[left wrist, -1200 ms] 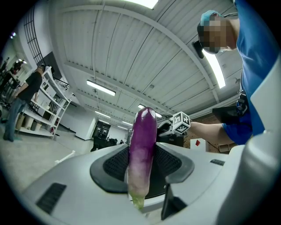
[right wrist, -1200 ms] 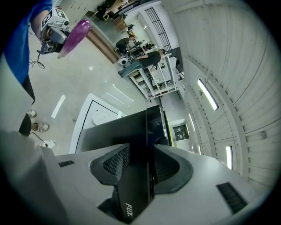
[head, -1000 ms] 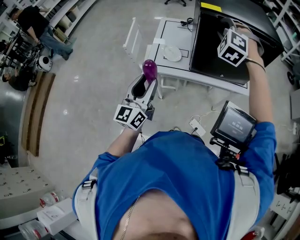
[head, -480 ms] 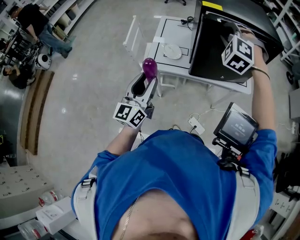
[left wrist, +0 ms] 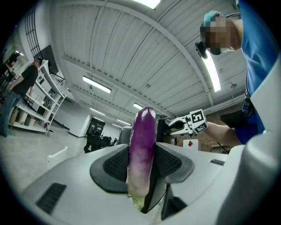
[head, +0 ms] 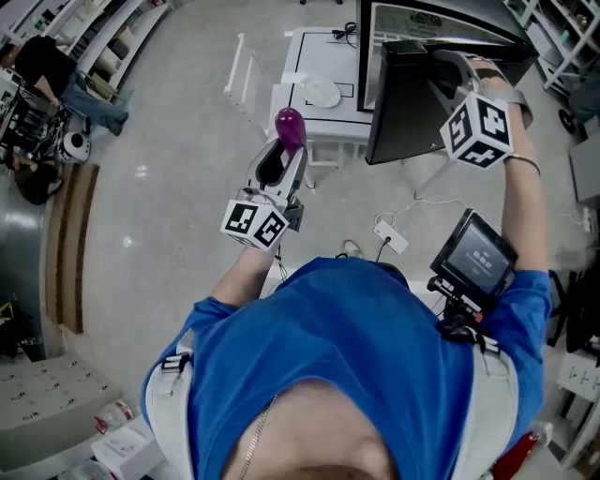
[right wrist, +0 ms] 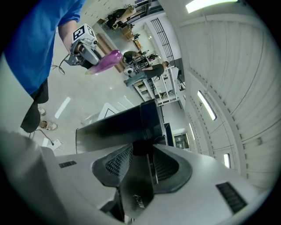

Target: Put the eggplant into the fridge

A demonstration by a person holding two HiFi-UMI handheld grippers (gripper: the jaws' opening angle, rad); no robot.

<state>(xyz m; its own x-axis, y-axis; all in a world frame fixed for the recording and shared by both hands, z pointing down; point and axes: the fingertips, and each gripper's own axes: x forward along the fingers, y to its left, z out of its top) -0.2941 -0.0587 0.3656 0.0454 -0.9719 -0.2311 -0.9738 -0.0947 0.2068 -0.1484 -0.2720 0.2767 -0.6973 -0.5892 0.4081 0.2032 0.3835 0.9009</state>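
Observation:
A purple eggplant stands upright between the pads of my left gripper, which is shut on its lower half. In the left gripper view the eggplant fills the gap of the left gripper. My right gripper is shut on the edge of the black fridge door, which stands swung out from the fridge. The right gripper view shows the door edge pinched in the right gripper, with the eggplant far off to the left.
The fridge sits on a white table that carries a white plate. A white rack stands left of the table. A power strip and cables lie on the floor. A screen hangs at my chest. A person stands far left.
My right gripper has pulled the fridge door outward, and the door now stands swung open. The left gripper keeps its hold on the eggplant and has shifted slightly.

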